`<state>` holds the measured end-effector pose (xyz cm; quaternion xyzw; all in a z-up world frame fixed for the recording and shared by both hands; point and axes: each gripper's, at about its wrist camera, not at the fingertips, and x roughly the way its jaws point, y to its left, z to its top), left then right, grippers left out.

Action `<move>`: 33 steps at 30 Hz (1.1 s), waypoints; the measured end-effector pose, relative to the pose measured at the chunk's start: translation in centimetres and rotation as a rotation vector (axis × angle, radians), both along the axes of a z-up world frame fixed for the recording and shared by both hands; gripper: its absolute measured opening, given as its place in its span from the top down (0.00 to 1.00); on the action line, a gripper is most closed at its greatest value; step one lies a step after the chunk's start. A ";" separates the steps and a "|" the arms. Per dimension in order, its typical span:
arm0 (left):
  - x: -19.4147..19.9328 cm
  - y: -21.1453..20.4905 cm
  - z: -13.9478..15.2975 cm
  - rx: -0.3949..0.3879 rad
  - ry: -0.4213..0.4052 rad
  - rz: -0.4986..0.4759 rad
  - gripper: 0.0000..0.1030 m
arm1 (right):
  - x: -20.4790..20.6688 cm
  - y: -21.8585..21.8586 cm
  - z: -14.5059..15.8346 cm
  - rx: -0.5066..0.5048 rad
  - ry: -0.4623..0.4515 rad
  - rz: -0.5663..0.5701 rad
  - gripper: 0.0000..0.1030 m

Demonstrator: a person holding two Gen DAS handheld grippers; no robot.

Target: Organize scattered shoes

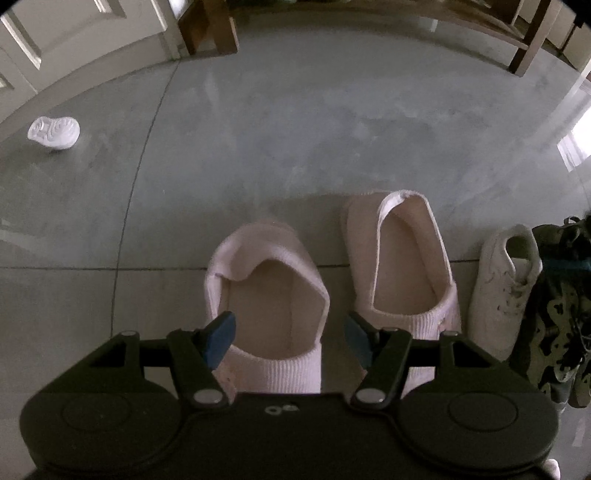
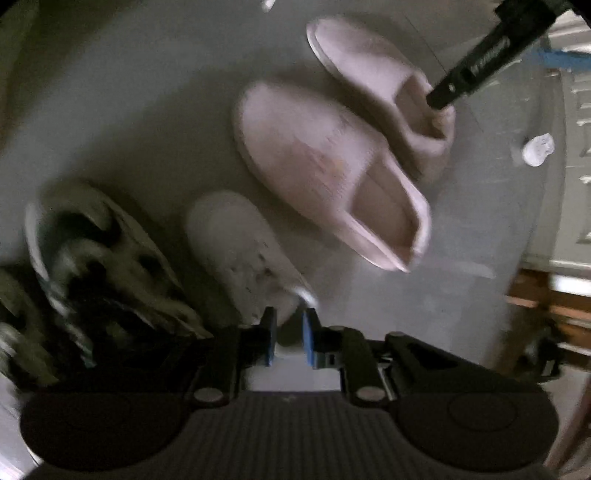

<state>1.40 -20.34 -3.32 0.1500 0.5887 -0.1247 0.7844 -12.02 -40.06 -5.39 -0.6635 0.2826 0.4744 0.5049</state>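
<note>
Right claw, blurred, on white sneaker

The floor is grey, glossy tile with thin dark grout lines, and it mirrors bright daylight along its right edge. A white panelled door closes the far left corner. Dark brown wooden furniture legs stand on the tiles at the back, another leg further right.
</note>
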 end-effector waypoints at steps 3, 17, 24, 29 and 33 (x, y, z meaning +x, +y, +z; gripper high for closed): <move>0.4 0.8 0.1 -0.011 0.003 0.020 0.37 | 0.9 0.0 1.0 0.074 -0.011 -0.120 0.48; 9.5 10.4 1.8 -0.037 -0.118 0.265 0.37 | 3.7 4.3 8.0 0.955 0.336 -0.875 0.17; 17.4 20.5 1.4 -0.103 -0.157 0.498 0.37 | 5.9 7.6 8.5 1.020 0.344 -0.996 0.17; 23.5 26.4 0.6 -0.197 -0.111 0.626 0.37 | 6.9 9.5 8.9 1.033 0.346 -1.108 0.17; 26.9 30.1 0.7 -0.193 -0.147 0.748 0.37 | 8.0 11.1 9.8 0.998 0.318 -1.172 0.17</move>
